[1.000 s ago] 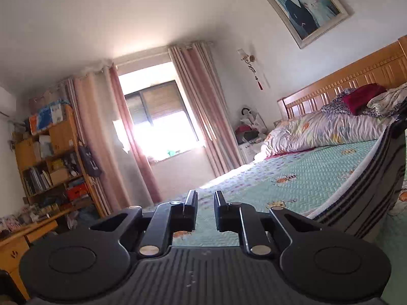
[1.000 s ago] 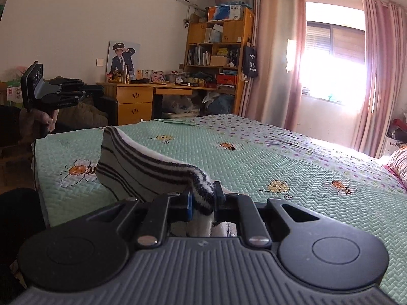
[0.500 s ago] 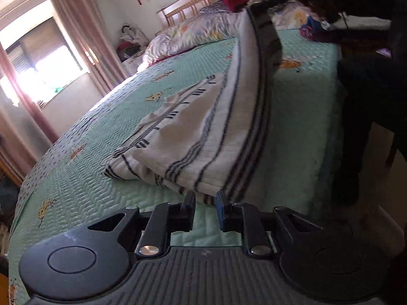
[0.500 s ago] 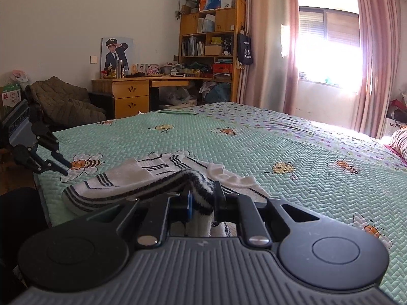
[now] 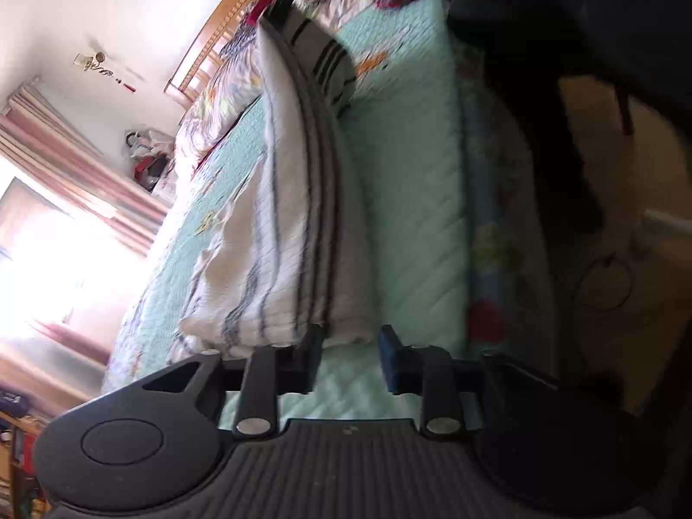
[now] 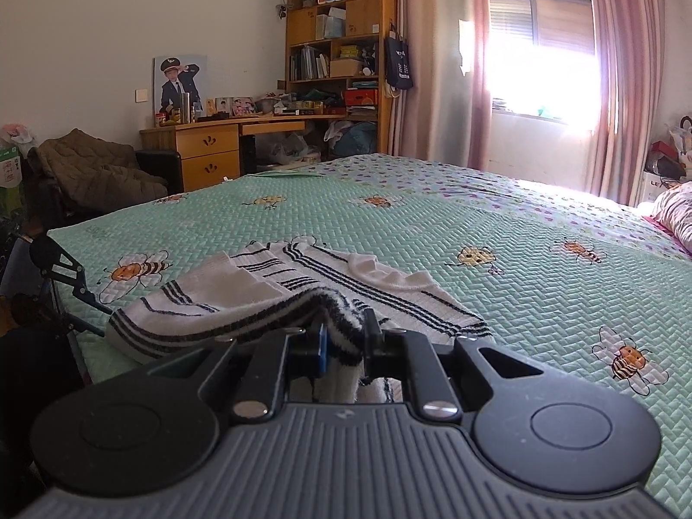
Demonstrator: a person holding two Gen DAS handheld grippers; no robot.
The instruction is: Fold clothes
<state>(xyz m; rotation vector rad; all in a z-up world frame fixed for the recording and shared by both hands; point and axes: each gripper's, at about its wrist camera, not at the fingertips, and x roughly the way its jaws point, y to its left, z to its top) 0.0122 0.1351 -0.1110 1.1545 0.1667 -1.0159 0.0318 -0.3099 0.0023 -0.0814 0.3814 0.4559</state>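
Green quilted bed (image 6: 432,225) carries the white, black-striped garment (image 6: 302,277) along its near edge, one fold pinched in the right gripper (image 6: 344,341) jaws, while the left gripper (image 5: 348,352) jaws stand apart, holding nothing, just beside its end.

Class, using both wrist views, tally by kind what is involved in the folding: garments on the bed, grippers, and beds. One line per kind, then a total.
Striped garment: 1, white with dark stripes, lying on the bed
Grippers: 2, the right gripper shut on the garment's edge, the left gripper open beside it
Bed: 1, under a green bee-print cover
Total: 4
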